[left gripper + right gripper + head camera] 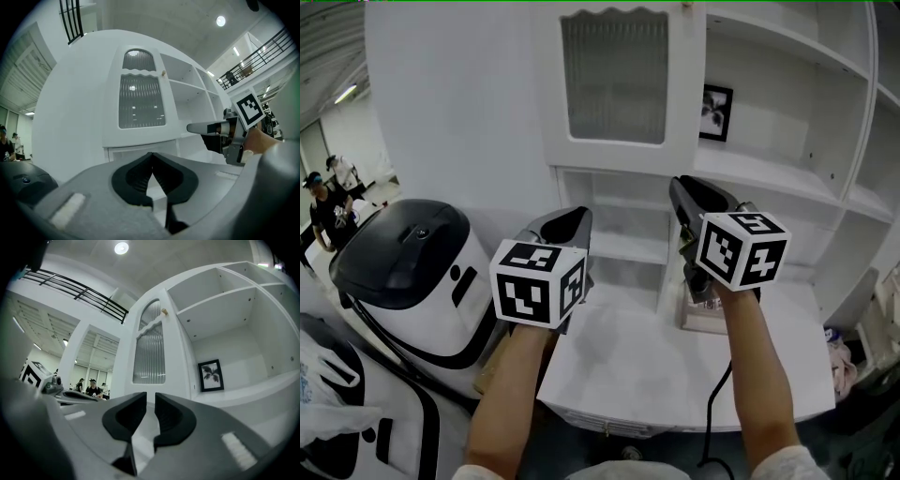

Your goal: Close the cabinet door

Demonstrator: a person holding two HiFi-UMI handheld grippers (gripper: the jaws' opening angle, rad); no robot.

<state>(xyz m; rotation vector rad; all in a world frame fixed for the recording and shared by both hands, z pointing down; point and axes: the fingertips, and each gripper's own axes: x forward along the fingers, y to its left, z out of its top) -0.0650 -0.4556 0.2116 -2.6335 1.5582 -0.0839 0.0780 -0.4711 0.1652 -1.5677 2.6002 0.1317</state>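
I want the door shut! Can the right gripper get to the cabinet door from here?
Probably yes. The cabinet door stands open just ahead of the right gripper, with nothing in between.

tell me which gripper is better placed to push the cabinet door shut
Probably right. The right gripper sits by the knob edge of the cabinet door, beside the open shelves, facing its front. The left gripper is below the door's other side.

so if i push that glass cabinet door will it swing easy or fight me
The cabinet door stands open beside the shelves, so it probably swings as one rigid panel. Its ribbed glass pane looks fragile; pushing on the white frame seems safer.
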